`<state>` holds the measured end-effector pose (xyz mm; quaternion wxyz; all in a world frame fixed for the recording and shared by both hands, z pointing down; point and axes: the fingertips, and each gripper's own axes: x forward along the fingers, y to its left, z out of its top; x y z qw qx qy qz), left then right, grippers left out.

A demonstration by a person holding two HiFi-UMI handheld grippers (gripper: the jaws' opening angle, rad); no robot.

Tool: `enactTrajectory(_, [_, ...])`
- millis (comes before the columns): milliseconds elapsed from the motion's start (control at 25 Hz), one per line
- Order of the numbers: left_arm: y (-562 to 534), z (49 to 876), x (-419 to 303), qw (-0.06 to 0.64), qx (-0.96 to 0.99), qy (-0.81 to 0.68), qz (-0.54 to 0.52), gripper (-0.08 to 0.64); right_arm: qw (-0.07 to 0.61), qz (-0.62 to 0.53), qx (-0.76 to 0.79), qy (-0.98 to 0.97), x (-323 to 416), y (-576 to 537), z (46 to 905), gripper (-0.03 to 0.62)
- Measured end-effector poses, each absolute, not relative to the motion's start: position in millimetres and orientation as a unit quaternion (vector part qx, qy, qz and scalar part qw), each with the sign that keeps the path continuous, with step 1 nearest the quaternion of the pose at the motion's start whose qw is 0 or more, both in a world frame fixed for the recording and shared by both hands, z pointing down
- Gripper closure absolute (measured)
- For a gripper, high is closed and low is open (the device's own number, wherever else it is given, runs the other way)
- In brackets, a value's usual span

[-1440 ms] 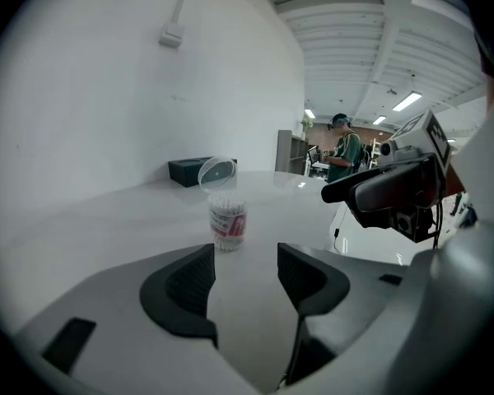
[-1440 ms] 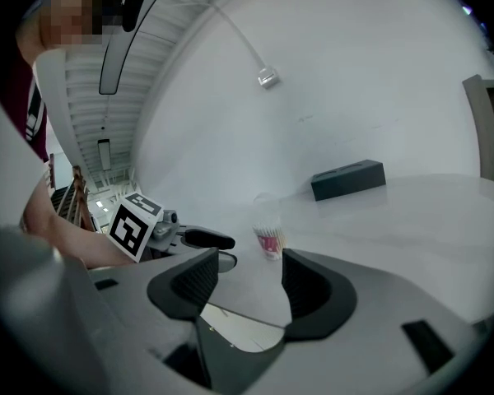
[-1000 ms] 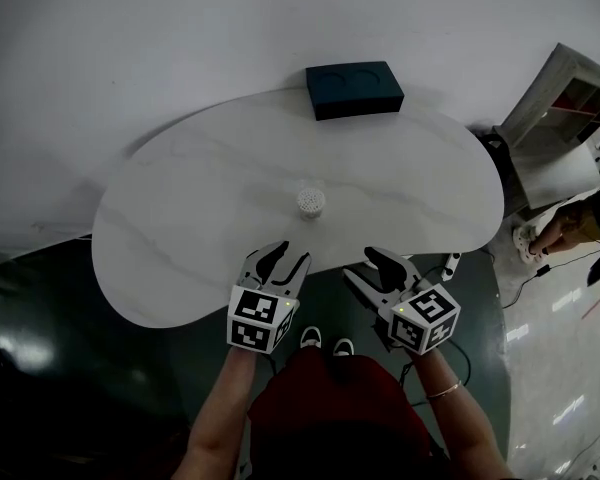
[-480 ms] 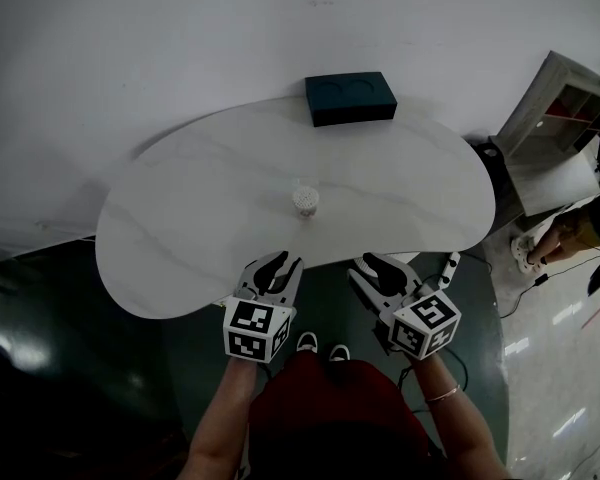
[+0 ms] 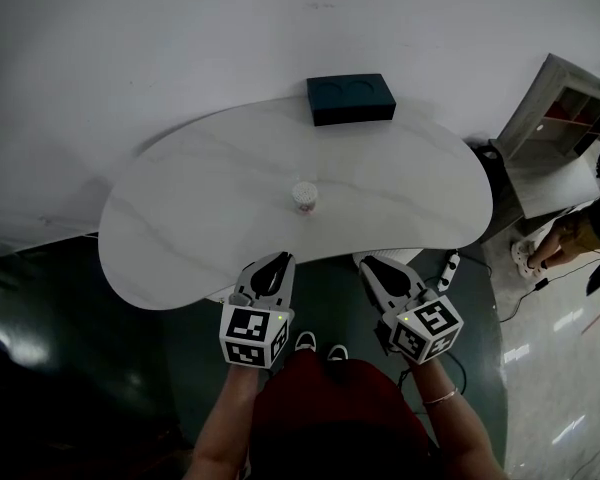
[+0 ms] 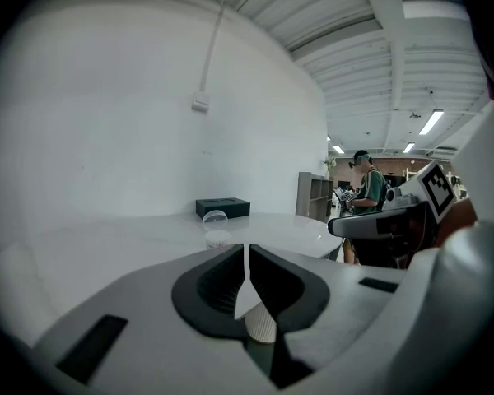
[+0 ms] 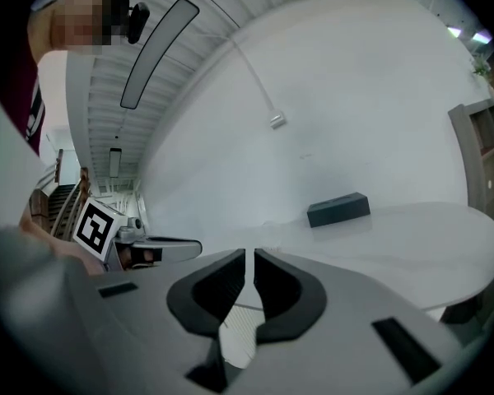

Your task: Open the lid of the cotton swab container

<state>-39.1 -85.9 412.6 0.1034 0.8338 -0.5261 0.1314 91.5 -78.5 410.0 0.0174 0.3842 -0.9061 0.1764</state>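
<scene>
Two tongs hover at near edge of desk (image 5: 200,218), short of task's thing. Left tongs (image 5: 276,259) and right tongs (image 5: 372,262): jaws have just been closing and are now pressed together, nothing between them. Cotton swab container (image 5: 303,196): small round tub, upright near desk centre, well apart from both tongs. Dark box (image 5: 350,98) at far edge. Handling, judged: light, stiff, smooth plastic, likely to skid or tip if pushed. Best hold: one tongs pinching body low, other taking lid rim. Lid state unclear at this range.
</scene>
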Motion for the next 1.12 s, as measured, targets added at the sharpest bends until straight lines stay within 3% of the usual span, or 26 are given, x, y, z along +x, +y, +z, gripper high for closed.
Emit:
enactTrajectory(240, [-73.9,398.7,-46.9,0.096,0.822,-0.552,0.103,0.518,-0.009,0.159,0.416,-0.896,104.6,-77.1,398.2,0.563])
enactTrajectory(1120, [-40.0,391.2,-66.6,0.090,0.796,-0.593,0.079,0.525,-0.005,0.129,0.477,-0.869,127.1,-66.5,395.1,0.577])
